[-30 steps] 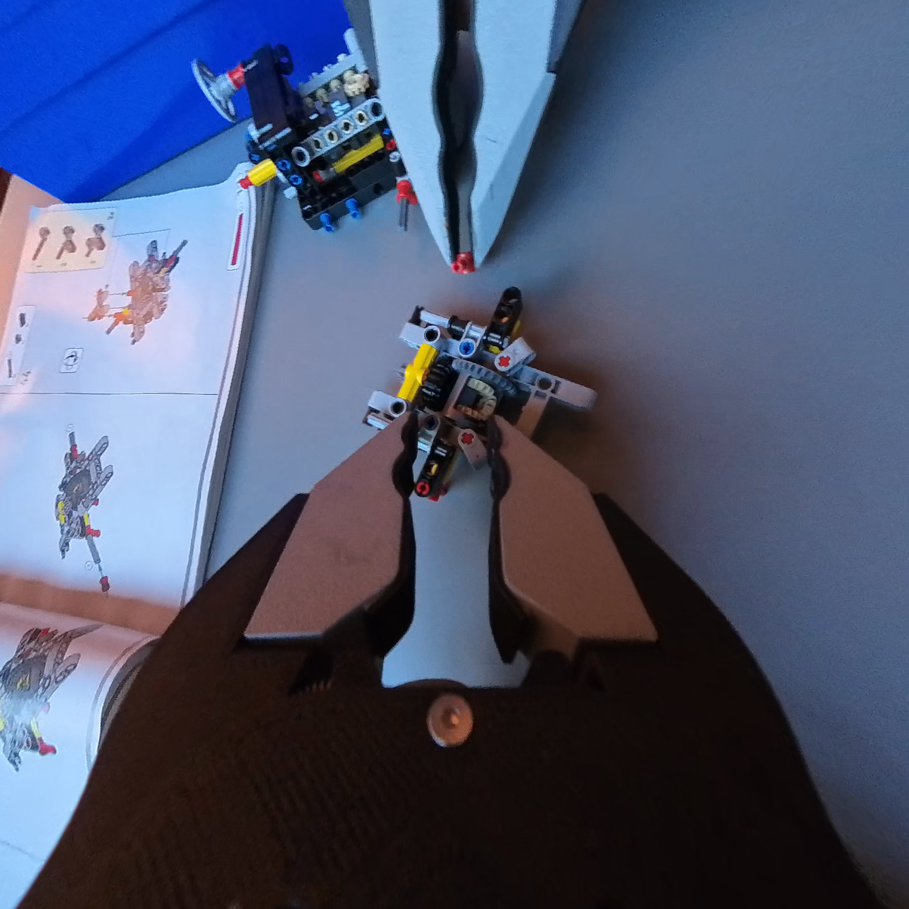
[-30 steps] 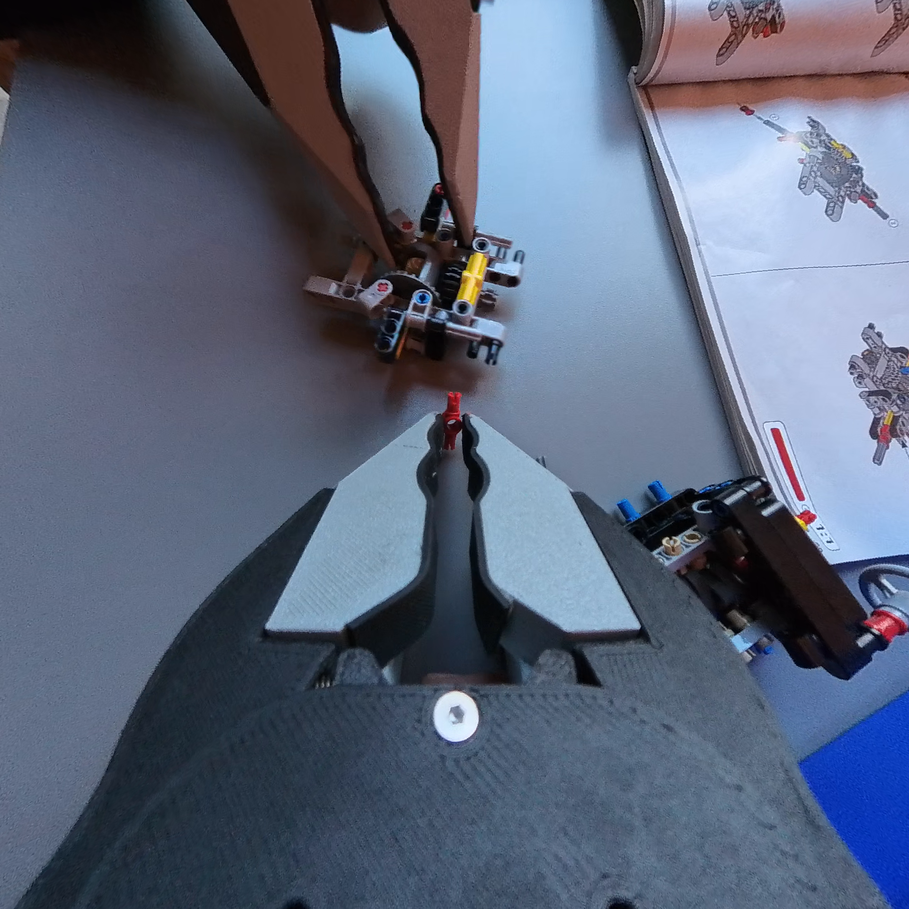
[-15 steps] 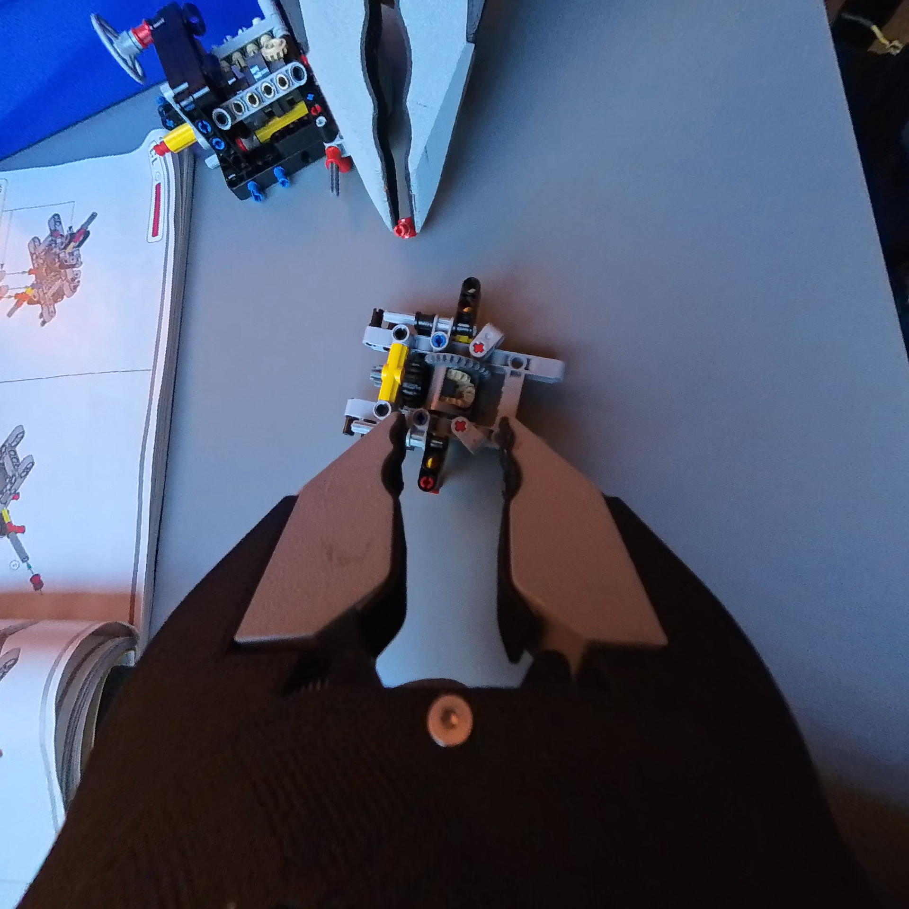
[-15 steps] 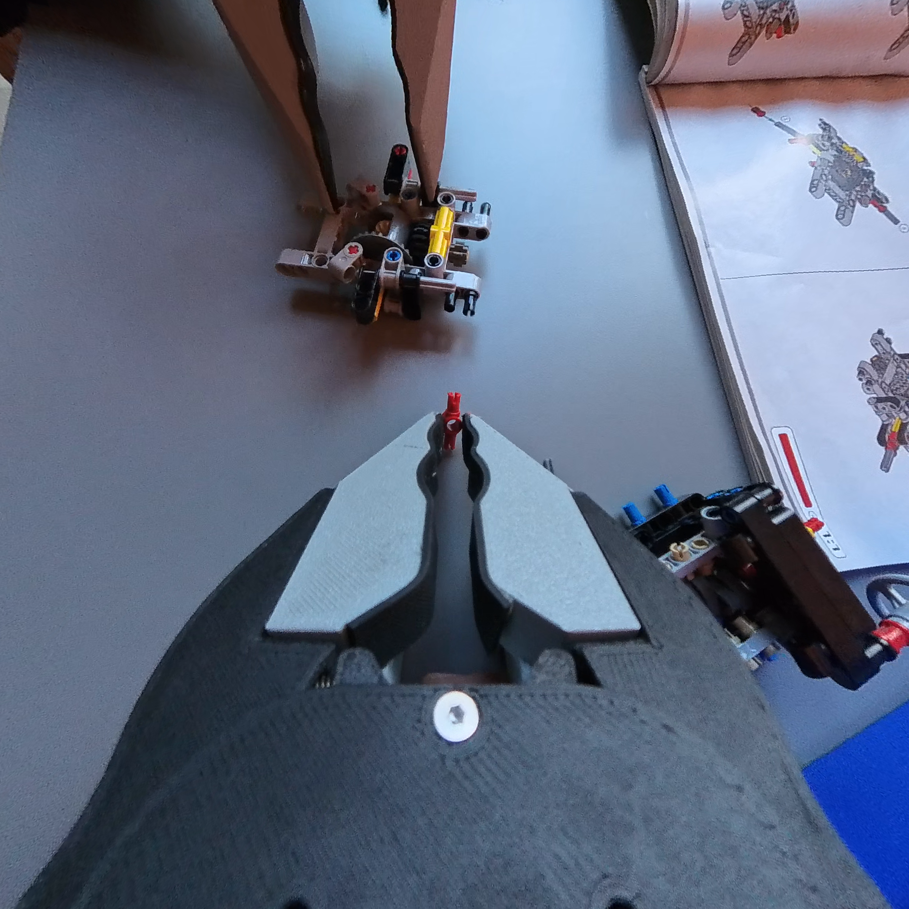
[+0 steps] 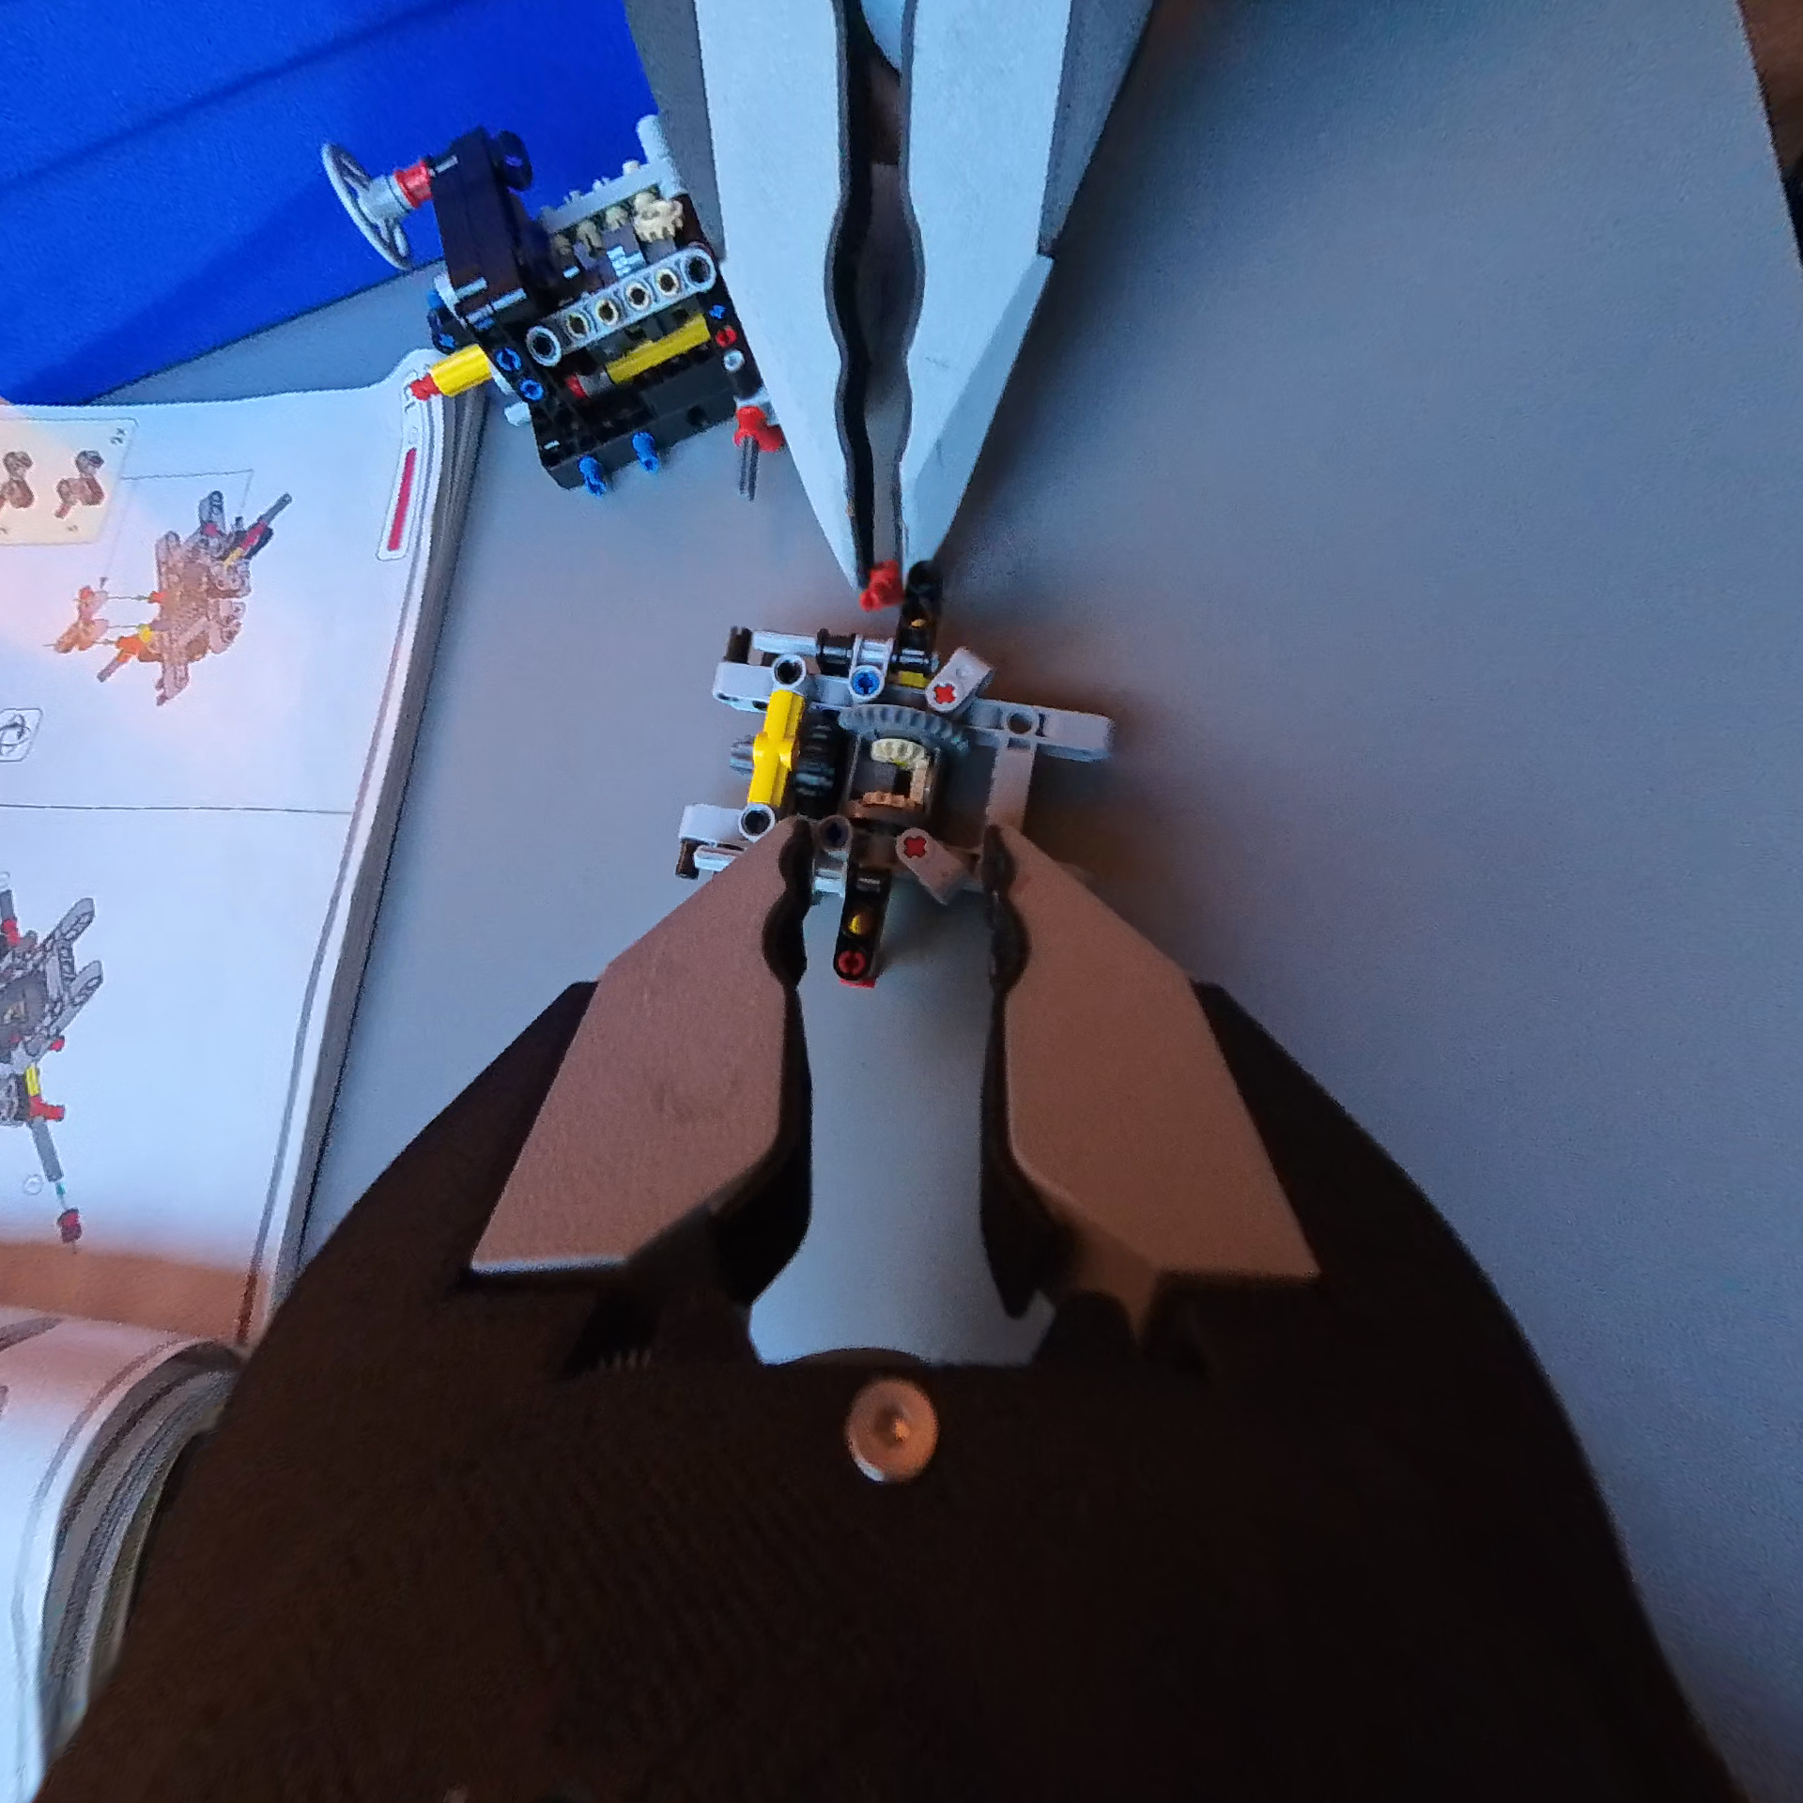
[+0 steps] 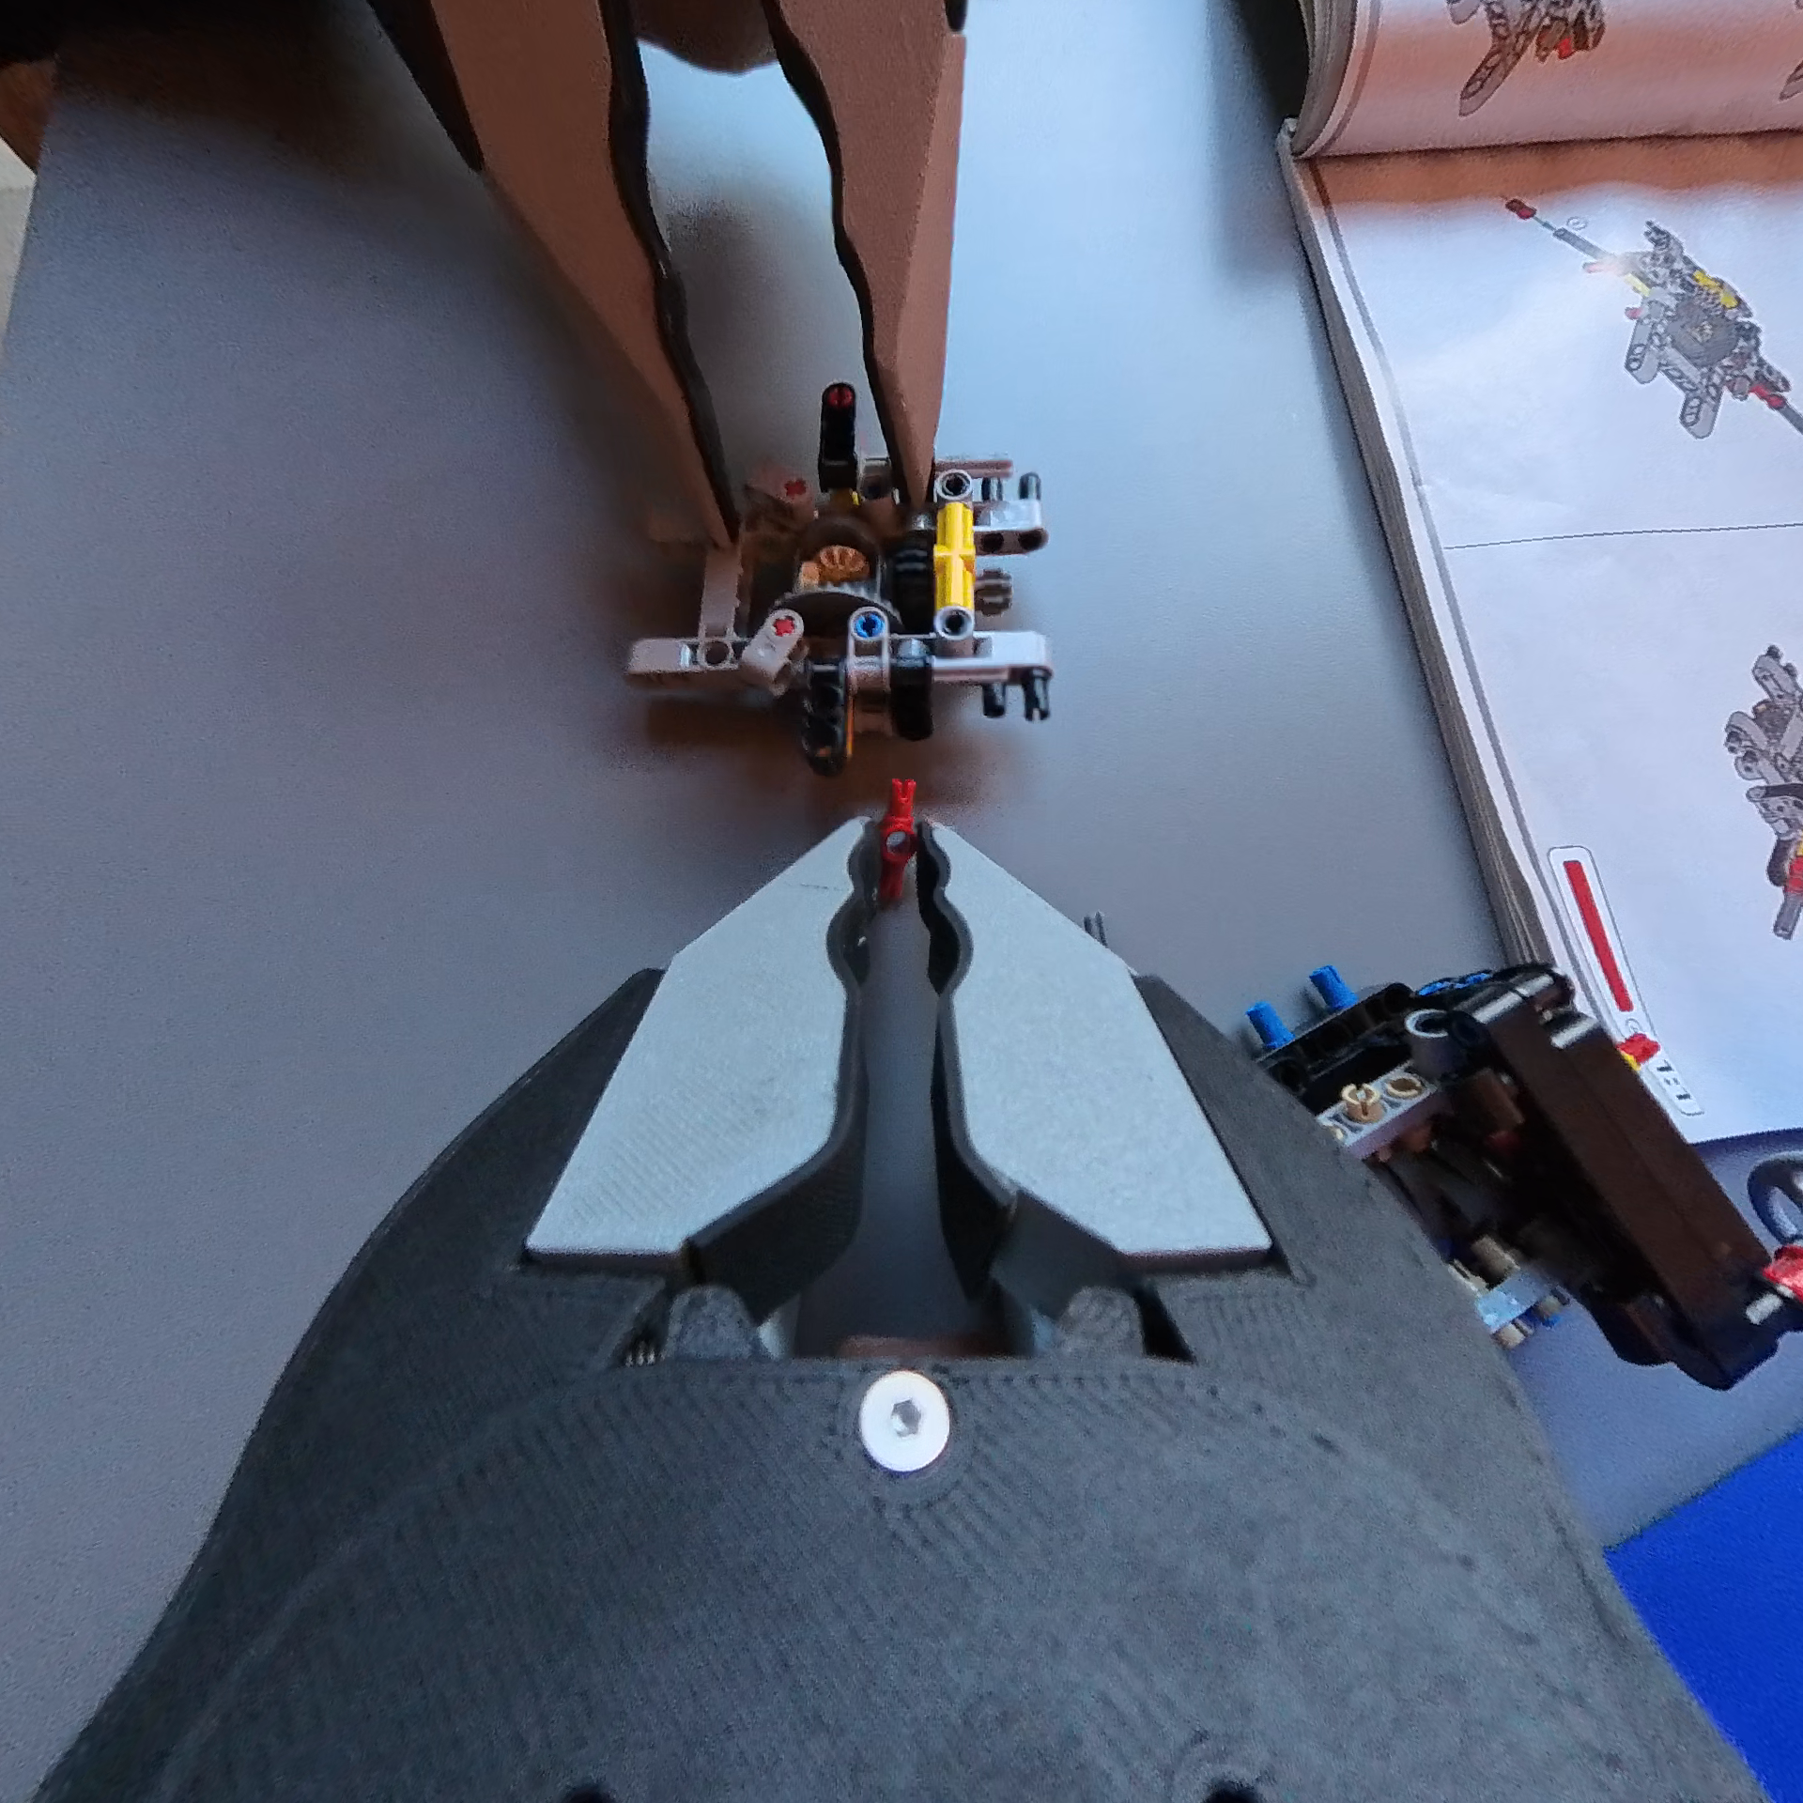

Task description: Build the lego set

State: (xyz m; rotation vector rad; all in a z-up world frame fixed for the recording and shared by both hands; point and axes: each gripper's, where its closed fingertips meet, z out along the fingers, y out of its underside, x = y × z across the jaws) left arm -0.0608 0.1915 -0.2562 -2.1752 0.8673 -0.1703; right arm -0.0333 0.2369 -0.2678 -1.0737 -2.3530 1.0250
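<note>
Left gripper (image 5: 893, 849), brown-fingered, spread moderately wide at the near edge of a small grey brick gear assembly (image 5: 878, 751) lying on the grey table (image 5: 1366, 683). Left fingertip (image 5: 771, 859) against the assembly's grey beam end, right fingertip (image 5: 1005, 868) just beside its angled grey connector; whether either pad presses, cannot tell. A black axle stub with a red end (image 5: 857, 937) jutting from the assembly into the space between the two fingers, touching neither. Right gripper (image 6: 896, 839), grey-fingered, nearly closed and clamped on a small red pin (image 6: 898, 844), pads on both its sides, the pin's forked tip sticking out past the fingertips toward the assembly's far side, just short of a black liftarm there, not touching. Left of the assembly, an open instruction booklet (image 5: 195, 732); beyond the assembly and to its left, a larger black brick build (image 5: 605, 332) with a grey wheel, next to a blue surface (image 5: 195, 146).
</note>
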